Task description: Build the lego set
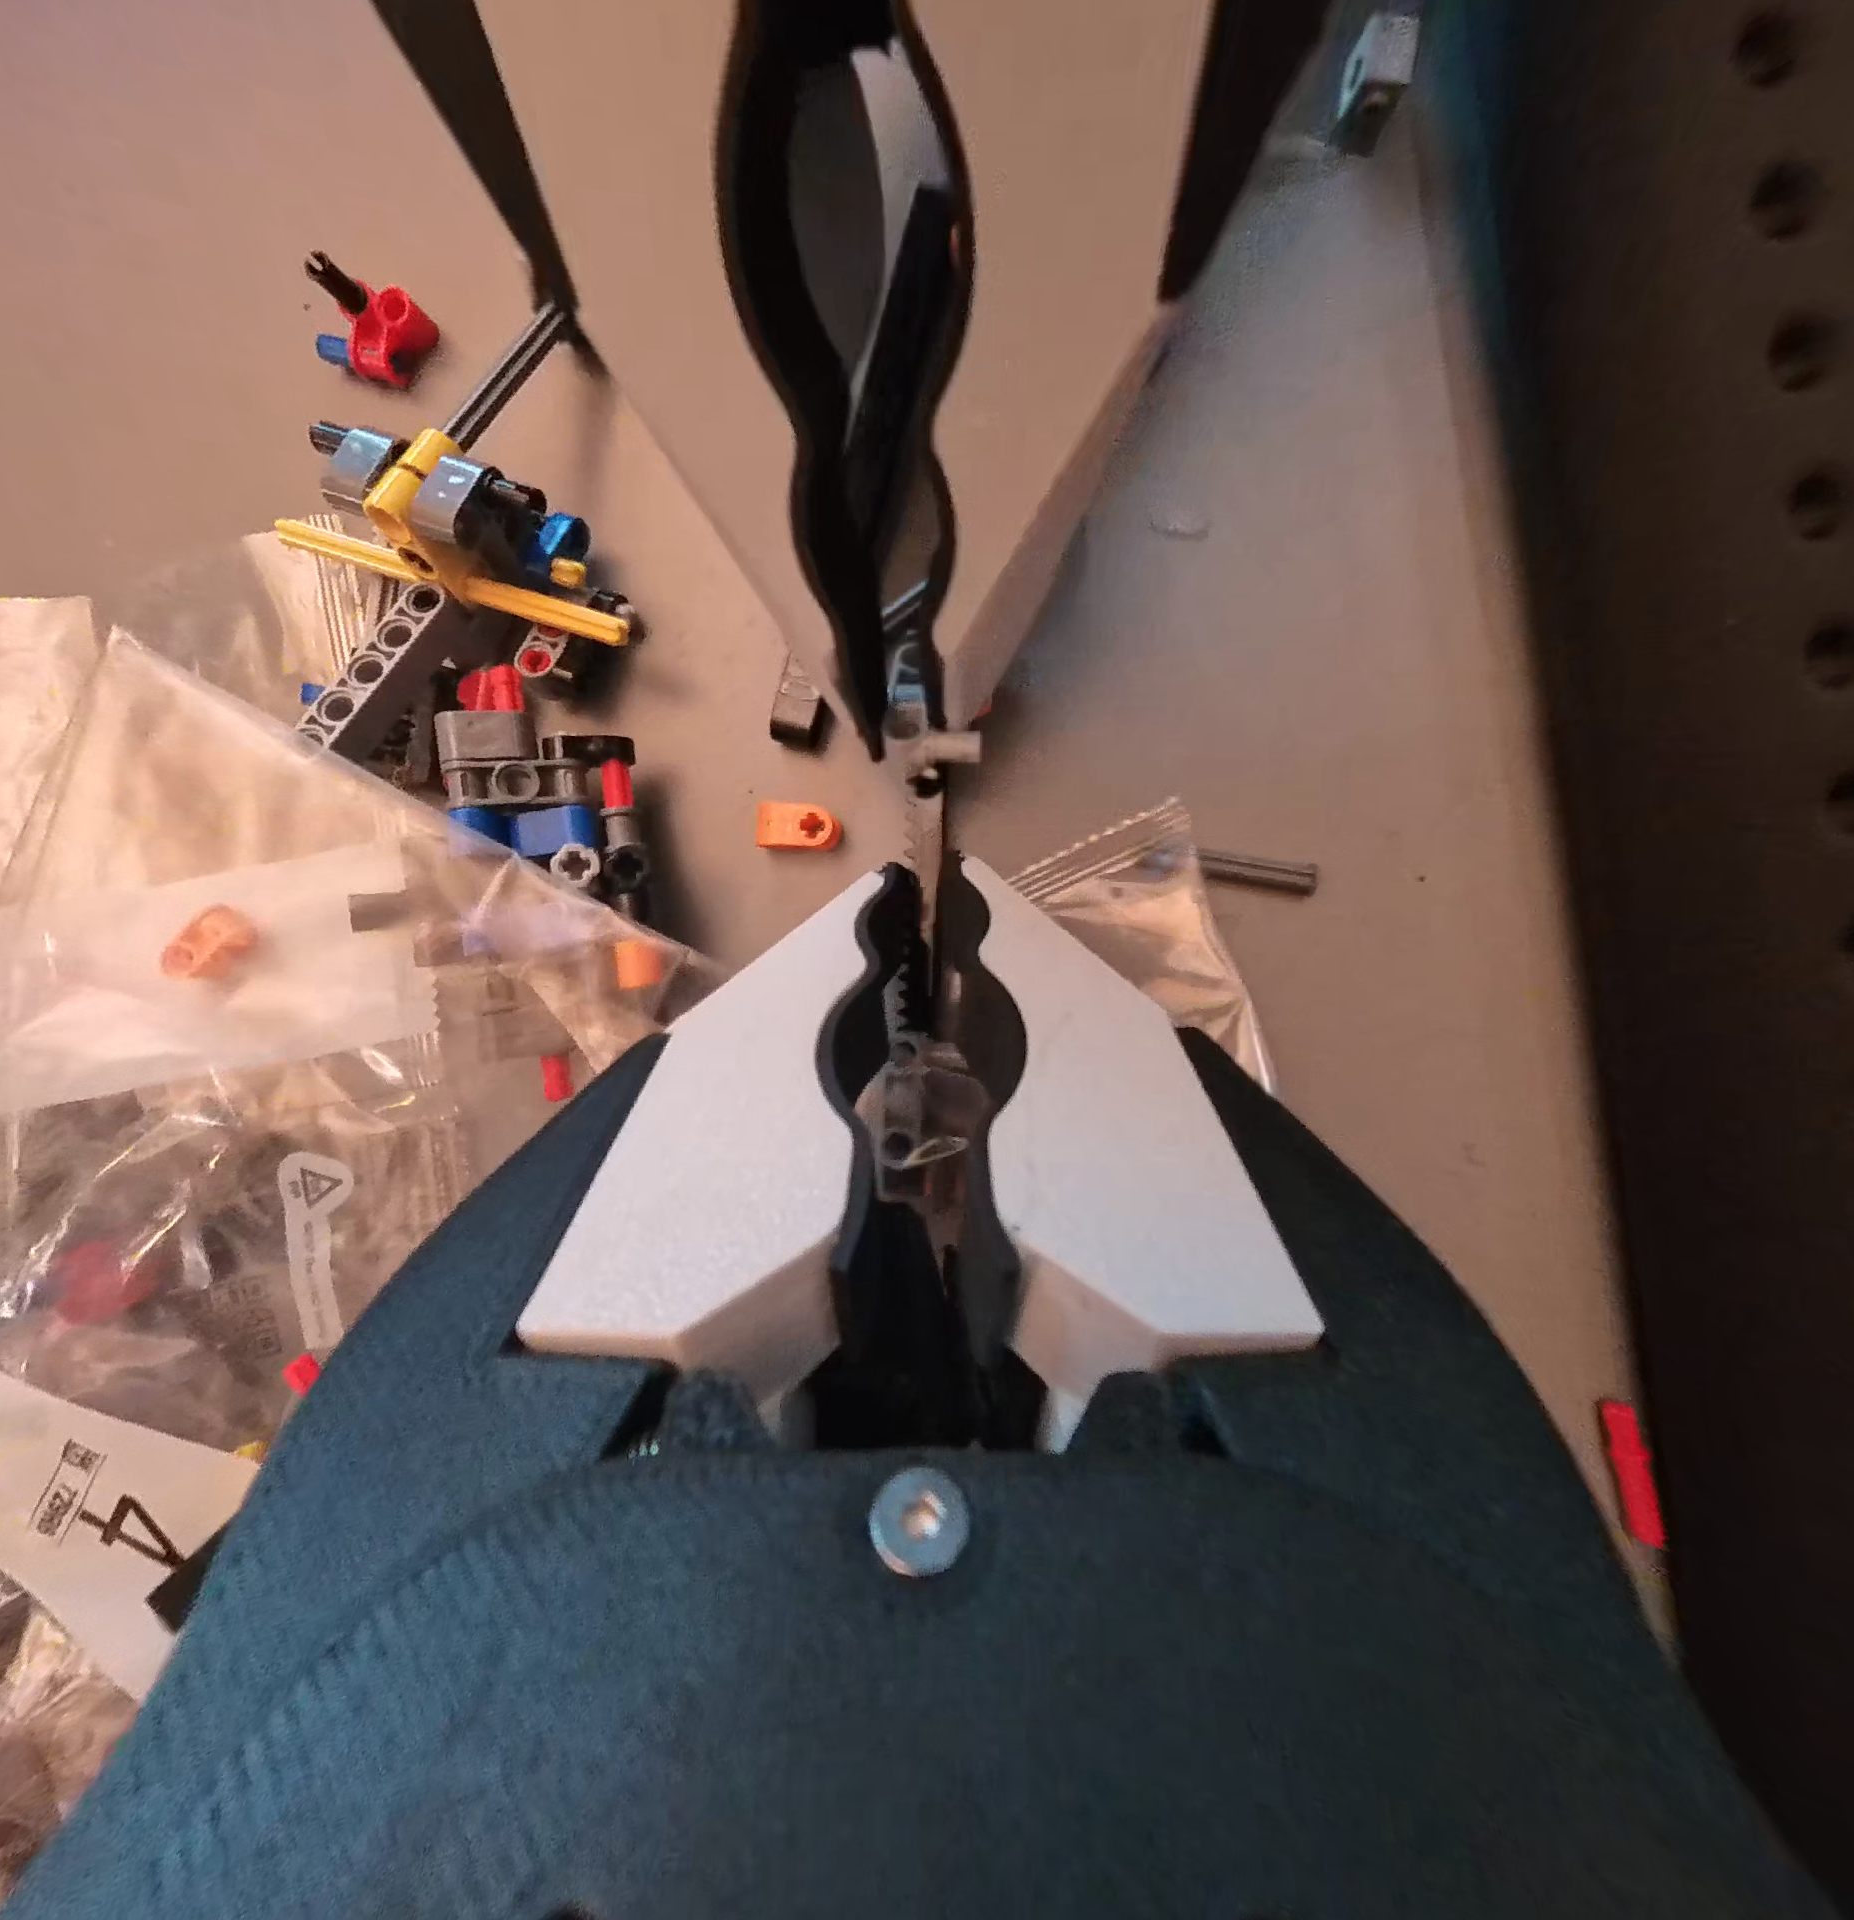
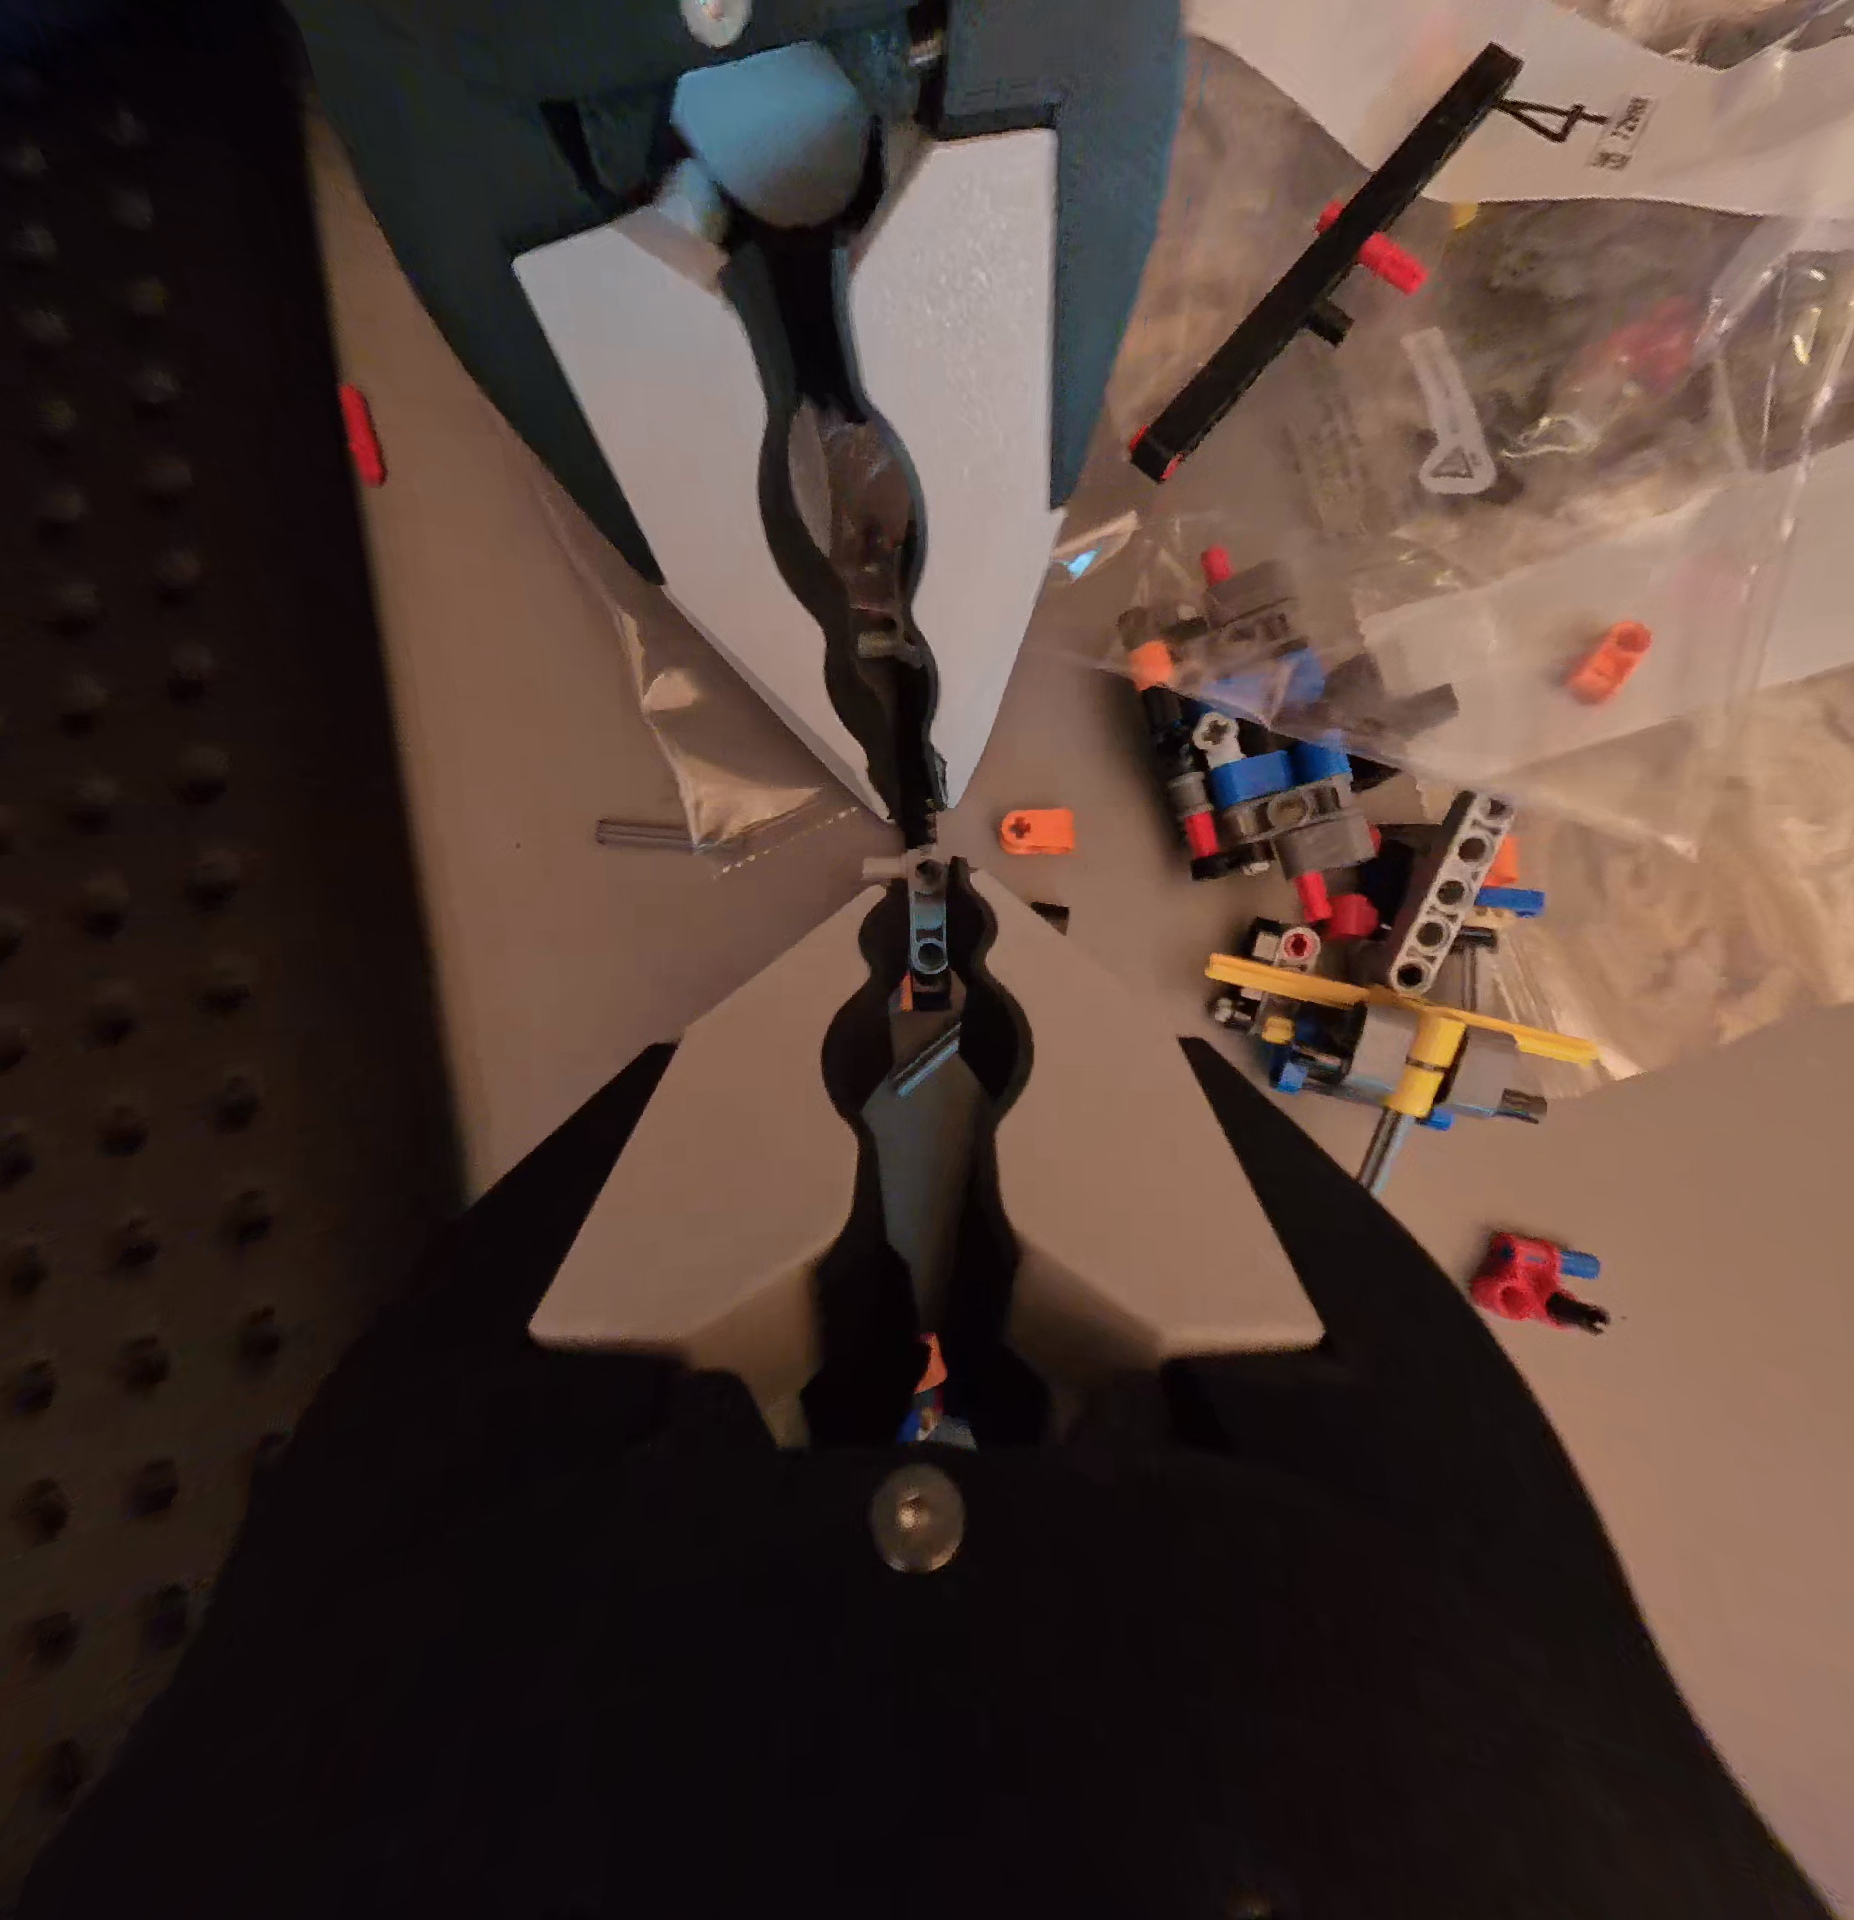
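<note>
My left gripper [image 1: 923, 873] is shut on a thin black toothed rack [image 1: 925, 831] that sticks out past its tips. My right gripper [image 2: 923, 883] is shut on a small grey connector [image 2: 928, 930] with a cross pin at its front end. The two grippers meet tip to tip above the table, and the rack's end touches the grey connector [image 1: 938, 748]. The right gripper [image 1: 907, 727] comes in from the top of the left wrist view, and the left gripper [image 2: 915, 805] from the top of the right wrist view. A part-built yellow, grey and blue assembly [image 1: 455, 520] [image 2: 1401, 1039] lies beside them.
An orange connector [image 1: 798, 826] [image 2: 1037, 831] lies close to the tips. A blue and grey cluster [image 1: 528, 790], a red connector [image 1: 388, 332], a grey axle [image 1: 1255, 871] and a long black beam [image 2: 1328, 260] lie around. Clear parts bags [image 1: 175, 935] cover one side; a dark perforated board [image 2: 123, 831] borders the other. My left and right fingertips are right by each other. It is some 5 centimeters from my left tips to the grey axle [image 1: 1255, 871]. My right wrist view [image 2: 647, 833] looks at it from another angle.
</note>
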